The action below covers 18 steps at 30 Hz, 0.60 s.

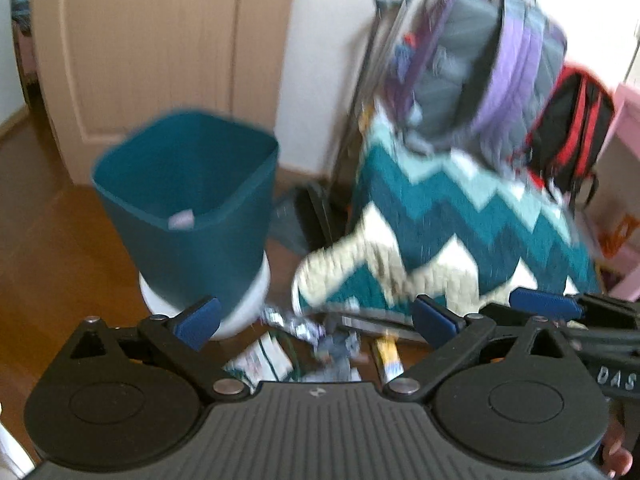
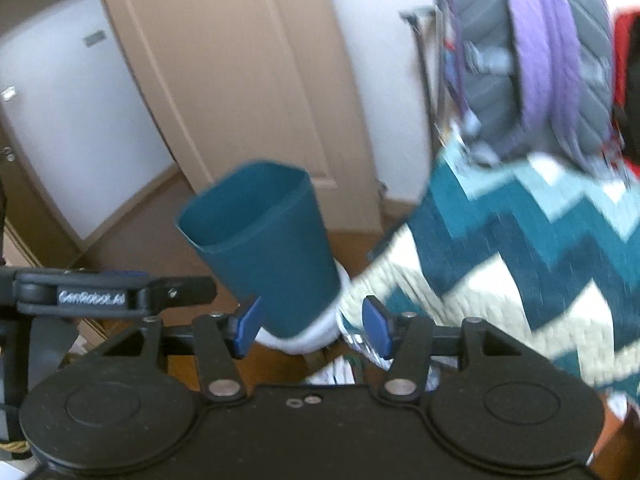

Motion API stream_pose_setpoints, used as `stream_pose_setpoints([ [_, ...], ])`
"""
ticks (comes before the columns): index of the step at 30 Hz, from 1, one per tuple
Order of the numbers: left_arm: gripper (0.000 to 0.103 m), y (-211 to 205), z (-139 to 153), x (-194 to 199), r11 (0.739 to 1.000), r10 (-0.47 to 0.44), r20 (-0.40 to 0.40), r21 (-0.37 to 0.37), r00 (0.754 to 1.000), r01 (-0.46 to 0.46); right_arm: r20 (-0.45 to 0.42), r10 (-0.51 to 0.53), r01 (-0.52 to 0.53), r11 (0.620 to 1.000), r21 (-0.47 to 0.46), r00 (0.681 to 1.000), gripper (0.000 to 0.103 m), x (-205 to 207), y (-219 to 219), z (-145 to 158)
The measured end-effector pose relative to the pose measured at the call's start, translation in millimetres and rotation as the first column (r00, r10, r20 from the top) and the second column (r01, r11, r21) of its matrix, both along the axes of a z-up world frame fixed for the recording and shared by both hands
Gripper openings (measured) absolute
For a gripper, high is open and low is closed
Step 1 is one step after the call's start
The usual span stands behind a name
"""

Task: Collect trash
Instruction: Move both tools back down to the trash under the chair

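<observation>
Teal bin [image 1: 188, 208]: upright on the floor, wrappers [image 1: 296, 348] scattered beside its base. Left tongs [image 1: 316, 320] and right tongs [image 2: 312, 328] both spread, empty. Risk: a careless reach may tip the bin or snag the zigzag blanket [image 1: 460, 232] beside it.

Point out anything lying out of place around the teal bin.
Wrappers and paper scraps lie scattered on the wooden floor beside the teal bin, between it and the zigzag blanket, not inside it.

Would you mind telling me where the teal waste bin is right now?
The teal waste bin stands on the wooden floor left of centre in the left wrist view, before the beige door, with the zigzag blanket to its right and scattered wrappers nearby.
</observation>
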<state>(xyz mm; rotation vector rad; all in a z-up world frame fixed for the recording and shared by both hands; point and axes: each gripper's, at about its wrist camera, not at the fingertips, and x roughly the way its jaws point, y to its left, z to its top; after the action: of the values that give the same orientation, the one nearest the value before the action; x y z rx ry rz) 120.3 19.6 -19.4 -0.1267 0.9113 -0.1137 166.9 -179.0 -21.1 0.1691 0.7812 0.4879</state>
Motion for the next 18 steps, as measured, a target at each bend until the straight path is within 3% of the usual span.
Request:
stream_pose_setpoints([
  [8, 0.103, -33, -90, 13, 0.999, 0.005, -0.197, 0.037, 0.98, 0.003, -0.146, -0.065, 0.059, 0.997, -0.04, 0.987, 0.055, 15, -30, -87],
  [18, 0.102, -44, -204, 63, 0.99, 0.126, -0.383, 0.104, 0.915, -0.093, -0.31, -0.087, 0.06, 0.994, -0.095, 0.947, 0.055, 44, -45, -202],
])
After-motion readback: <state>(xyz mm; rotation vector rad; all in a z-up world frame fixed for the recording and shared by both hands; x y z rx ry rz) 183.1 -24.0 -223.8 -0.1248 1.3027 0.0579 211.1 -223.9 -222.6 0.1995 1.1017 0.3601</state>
